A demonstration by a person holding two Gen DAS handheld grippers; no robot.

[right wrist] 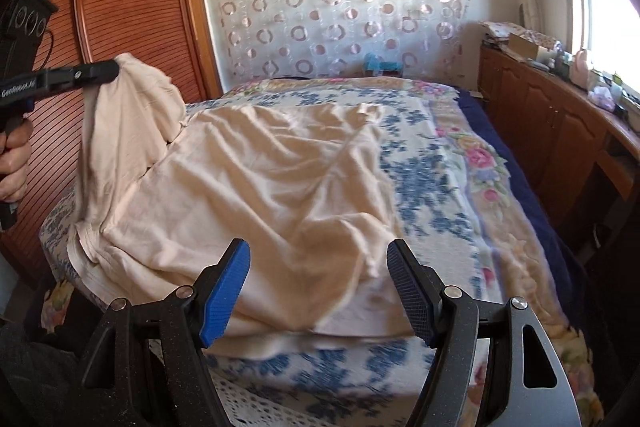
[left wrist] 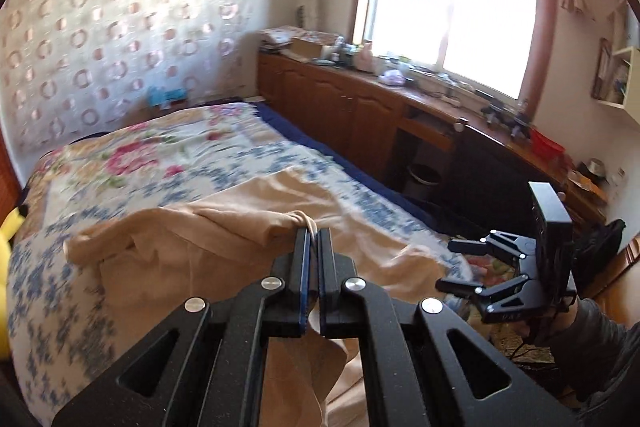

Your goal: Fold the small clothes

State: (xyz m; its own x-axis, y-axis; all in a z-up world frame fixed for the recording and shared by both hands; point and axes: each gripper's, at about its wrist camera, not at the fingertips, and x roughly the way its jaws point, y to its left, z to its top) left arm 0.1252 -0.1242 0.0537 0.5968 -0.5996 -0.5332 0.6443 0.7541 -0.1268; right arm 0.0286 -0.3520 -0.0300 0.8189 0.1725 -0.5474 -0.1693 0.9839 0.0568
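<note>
I am looking at a cream-coloured garment point(right wrist: 272, 179), thin and soft, lying crumpled in broad wrinkles across the near part of the bed. Most of it is resting flat, its near edge hanging just over the side. One corner at the left is being lifted clear of the rest, bunching at the top and draping down in loose folds point(left wrist: 224, 227).

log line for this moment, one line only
left tongs: shut on cream garment, corner lifted | right tongs: open, empty | garment mostly on floral bedspread
</note>
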